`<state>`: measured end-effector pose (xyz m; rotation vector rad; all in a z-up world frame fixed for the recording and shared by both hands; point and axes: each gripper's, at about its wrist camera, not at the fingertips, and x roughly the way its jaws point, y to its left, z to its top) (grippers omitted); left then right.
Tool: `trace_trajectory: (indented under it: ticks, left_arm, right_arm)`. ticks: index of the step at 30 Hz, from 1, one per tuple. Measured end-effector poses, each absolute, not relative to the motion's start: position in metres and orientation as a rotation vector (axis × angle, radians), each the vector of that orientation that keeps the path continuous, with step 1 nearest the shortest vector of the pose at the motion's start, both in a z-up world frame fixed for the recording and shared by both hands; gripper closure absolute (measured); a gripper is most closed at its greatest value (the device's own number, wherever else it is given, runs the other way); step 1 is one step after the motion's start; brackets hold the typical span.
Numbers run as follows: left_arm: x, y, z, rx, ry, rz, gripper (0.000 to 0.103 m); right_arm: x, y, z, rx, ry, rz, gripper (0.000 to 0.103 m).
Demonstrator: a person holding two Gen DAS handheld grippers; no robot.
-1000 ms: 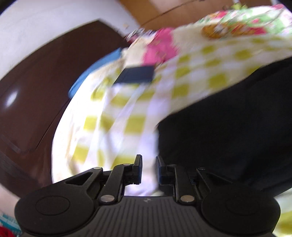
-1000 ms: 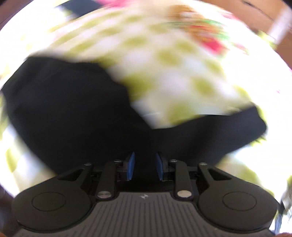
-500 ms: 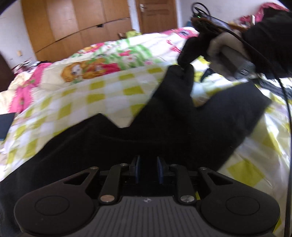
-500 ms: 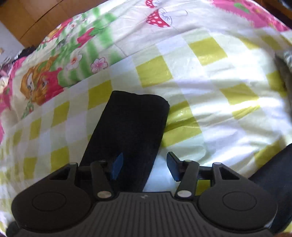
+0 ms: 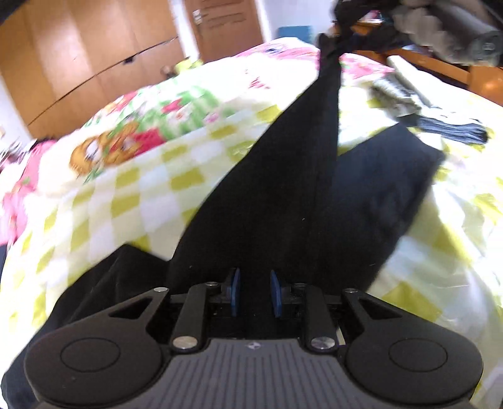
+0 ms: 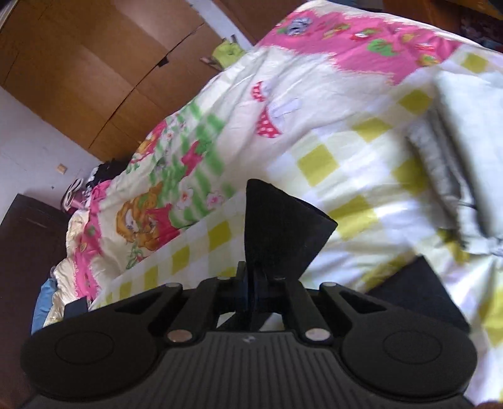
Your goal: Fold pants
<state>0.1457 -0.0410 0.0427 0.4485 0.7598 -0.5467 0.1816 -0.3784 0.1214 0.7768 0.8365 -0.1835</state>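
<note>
Across the bed [image 5: 132, 195], on its yellow-and-white checked quilt with a cartoon-print band farther back, black pants [image 5: 283, 204] lie spread, one leg flat toward the right and the other lifted in a taut strip that rises to the far right. At the top of that strip, in the left wrist view, the right tool [image 5: 342, 34] grips the leg end, with a person's hand [image 5: 418, 19] in a grey glove blurred behind it. From the right wrist view, the right tool [image 6: 251, 283] has just been closing and its jaws now pinch a fold of the black cloth, which fans out beyond the fingertips as a dark wedge above the quilt. The left tool [image 5: 253, 292] sits low at the near end of the pants, its blue pads [image 5: 234, 291] set narrowly apart with black fabric between them; whether the pads press on the cloth I cannot tell. A folded grey garment [image 6: 440, 163] lies on the quilt at the right, with a dark striped piece [image 5: 449, 127] near it. Wooden wardrobe doors [image 6: 94, 72] stand along the far wall, and a dark cabinet [image 6: 28, 251] is at the left.
</note>
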Motion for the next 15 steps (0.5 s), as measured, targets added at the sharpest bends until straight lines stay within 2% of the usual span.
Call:
trace_trajectory:
  ticks: [5, 6, 8, 9, 11, 12, 14, 15]
  left_arm:
    - [0.135, -0.065, 0.018, 0.528, 0.826, -0.617, 0.065]
    - [0.132, -0.069, 0.012, 0.555, 0.841, -0.624, 0.065]
    - [0.124, -0.076, 0.005, 0.610, 0.844, -0.632, 0.065]
    - [0.121, -0.078, 0.005, 0.629, 0.842, -0.632, 0.065]
    - [0.119, -0.082, 0.006, 0.644, 0.849, -0.631, 0.065]
    - [0.120, -0.084, 0.007, 0.642, 0.856, -0.631, 0.065]
    - [0.122, -0.089, 0.010, 0.633, 0.867, -0.629, 0.065]
    - [0.123, -0.090, 0.011, 0.630, 0.868, -0.630, 0.065]
  right_arm:
    - [0.148, -0.405, 0.030, 0.830, 1.030, -0.306, 0.096]
    - [0.142, -0.409, 0.018, 0.870, 1.031, -0.318, 0.092]
    - [0.134, -0.414, 0.010, 0.929, 0.975, -0.333, 0.091]
    - [0.134, -0.415, 0.008, 0.948, 0.954, -0.329, 0.087]
    - [0.135, -0.419, 0.003, 0.992, 0.925, -0.333, 0.073]
    - [0.135, -0.423, -0.001, 1.020, 0.917, -0.333, 0.070]
    - [0.136, -0.426, -0.004, 1.056, 0.894, -0.349, 0.078]
    - [0.137, -0.428, -0.001, 1.068, 0.874, -0.345, 0.096]
